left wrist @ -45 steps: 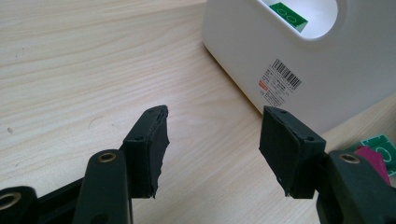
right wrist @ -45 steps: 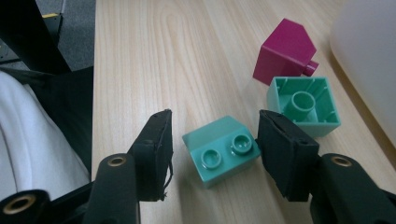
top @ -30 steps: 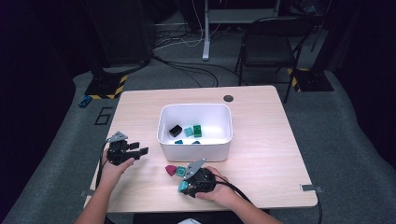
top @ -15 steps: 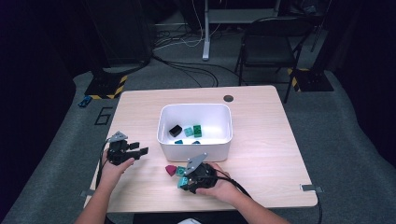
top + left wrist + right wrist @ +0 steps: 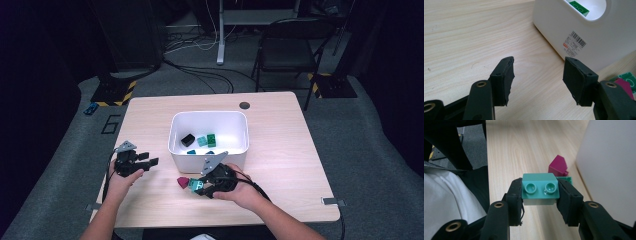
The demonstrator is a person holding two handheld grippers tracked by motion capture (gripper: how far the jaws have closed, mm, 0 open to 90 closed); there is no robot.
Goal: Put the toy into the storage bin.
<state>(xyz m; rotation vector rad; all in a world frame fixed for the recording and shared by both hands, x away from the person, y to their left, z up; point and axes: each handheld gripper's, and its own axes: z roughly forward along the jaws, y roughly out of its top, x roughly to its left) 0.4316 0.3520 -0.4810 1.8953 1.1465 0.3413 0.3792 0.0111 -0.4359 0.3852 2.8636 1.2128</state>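
item: teal two-stud brick (image 5: 540, 188), also seen from above (image 5: 195, 185)
state: clamped between both jaws, one on each side face
pose: level, studs facing the camera
position: raised above the counter (image 5: 524, 150), near the front wall of the white bin (image 5: 210, 161)

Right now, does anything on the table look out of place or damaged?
Mostly tidy. Two pieces lie outside the white bin, beside its near wall: a magenta piece and a green brick. The left gripper pad's edge looks ragged.

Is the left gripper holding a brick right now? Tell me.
No: in the left gripper view the left gripper has its jaws spread wide with only bare table between them.
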